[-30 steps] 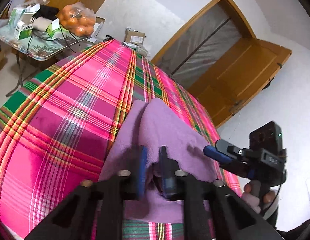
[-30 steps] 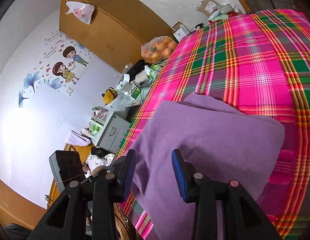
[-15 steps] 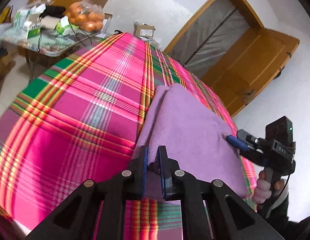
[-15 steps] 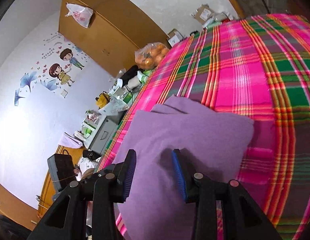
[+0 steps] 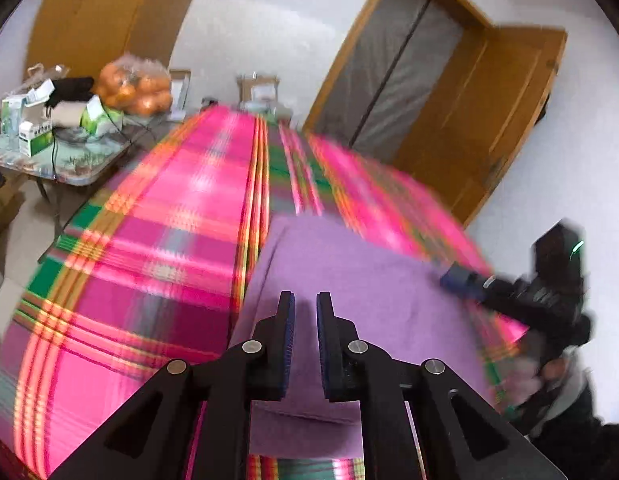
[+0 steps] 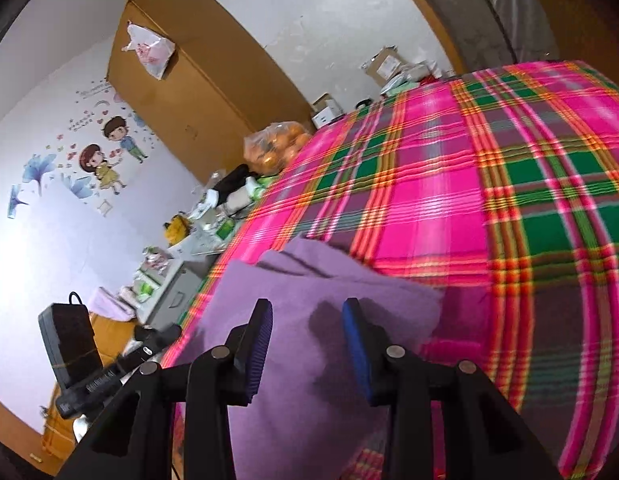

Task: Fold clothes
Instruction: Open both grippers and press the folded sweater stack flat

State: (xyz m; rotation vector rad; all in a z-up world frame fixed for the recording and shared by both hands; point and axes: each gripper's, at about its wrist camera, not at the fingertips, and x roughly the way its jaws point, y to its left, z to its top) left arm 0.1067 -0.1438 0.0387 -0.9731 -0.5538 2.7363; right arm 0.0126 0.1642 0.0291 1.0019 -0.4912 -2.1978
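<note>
The purple garment (image 5: 349, 280), bunched before, now lies flat and folded on the bed (image 5: 149, 240). Left tongs (image 5: 305, 344) nearly closed, empty; right tongs (image 6: 307, 344) half open, empty. Fold appears complete.

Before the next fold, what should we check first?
1. Purple cloth lies flat on the plaid bed cover: ok.
2. Right gripper is open over the cloth, with nothing pinched: ok.
3. Left gripper is free of the cloth: cannot tell. It is almost shut, and only a thin gap shows.
4. Cloth layers line up: not ok. At the far edge in the right wrist view, the layers stick out unevenly.
5. The view is sharp enough to aim: not ok. The left wrist view is blurred.
</note>
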